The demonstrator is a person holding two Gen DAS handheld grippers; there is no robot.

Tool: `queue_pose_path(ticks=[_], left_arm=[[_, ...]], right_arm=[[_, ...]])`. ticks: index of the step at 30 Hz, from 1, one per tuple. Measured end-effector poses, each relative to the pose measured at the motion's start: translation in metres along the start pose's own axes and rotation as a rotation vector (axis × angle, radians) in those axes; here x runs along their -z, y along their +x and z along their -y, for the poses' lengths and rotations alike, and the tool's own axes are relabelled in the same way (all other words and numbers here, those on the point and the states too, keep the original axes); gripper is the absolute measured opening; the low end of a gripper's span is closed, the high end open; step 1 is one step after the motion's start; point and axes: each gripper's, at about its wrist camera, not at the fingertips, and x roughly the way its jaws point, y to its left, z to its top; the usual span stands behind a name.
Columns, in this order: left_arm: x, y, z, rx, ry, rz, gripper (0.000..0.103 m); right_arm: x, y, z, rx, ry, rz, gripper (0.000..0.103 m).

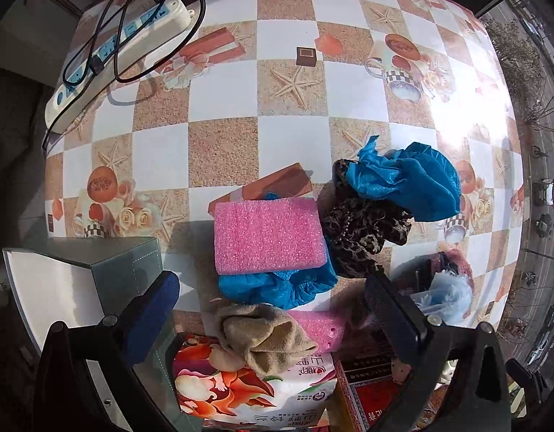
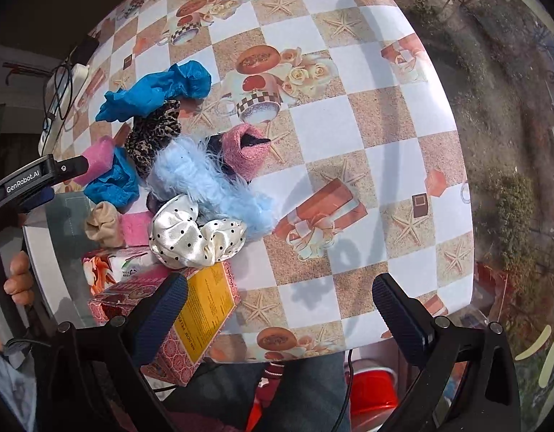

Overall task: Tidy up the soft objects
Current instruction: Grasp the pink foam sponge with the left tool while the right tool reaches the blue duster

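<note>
A: Nearest the left wrist camera, the left gripper stands with its jaws wide apart and holding nothing. Below it lie a floral packet and a red printed box.

B: What sits between the jaws?

A: A beige sock, bunched on the packet's far edge and touching a small pink sponge. Just beyond, a large pink sponge rests on a blue cloth.

B: And to the right of these?

A: A leopard-print scrunchie, partly under a second blue cloth. A grey box stands at the left. Farthest off, at the counter's left corner, lies a white power strip with black cables.

B: Describe the right wrist view.

A: The right gripper also has its jaws spread and empty, above the counter's near edge. Its left finger overlaps the red box, whose yellow panel faces up. Past the box lies a cream polka-dot scrunchie, touching a pale blue furry item. Behind that lies a pink knitted piece with a dark lining.

B: Is anyone visible?

A: A hand shows at the left edge, below the other gripper.
</note>
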Motion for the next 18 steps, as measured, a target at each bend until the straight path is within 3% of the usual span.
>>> queue_pose_path(ticks=[9, 11, 14, 15, 18], left_arm=[[-0.024, 0.030, -0.006, -0.019, -0.031, -0.058, 0.103], [-0.027, 0.031, -0.010, -0.023, -0.043, -0.059, 0.099], [-0.033, 0.037, -0.013, -0.006, -0.033, -0.065, 0.083], [-0.033, 0.038, -0.013, 0.007, -0.026, -0.064, 0.073], [-0.032, 0.034, -0.015, 0.038, -0.024, -0.036, 0.074]], right_arm=[[-0.022, 0.012, -0.013, 0.010, -0.019, -0.020, 0.103], [-0.027, 0.015, -0.015, 0.012, -0.023, -0.023, 0.103], [-0.035, 0.019, -0.016, 0.003, -0.020, -0.027, 0.103], [-0.038, 0.020, -0.017, -0.004, -0.015, -0.027, 0.103], [-0.048, 0.027, -0.023, -0.029, -0.005, -0.031, 0.103]])
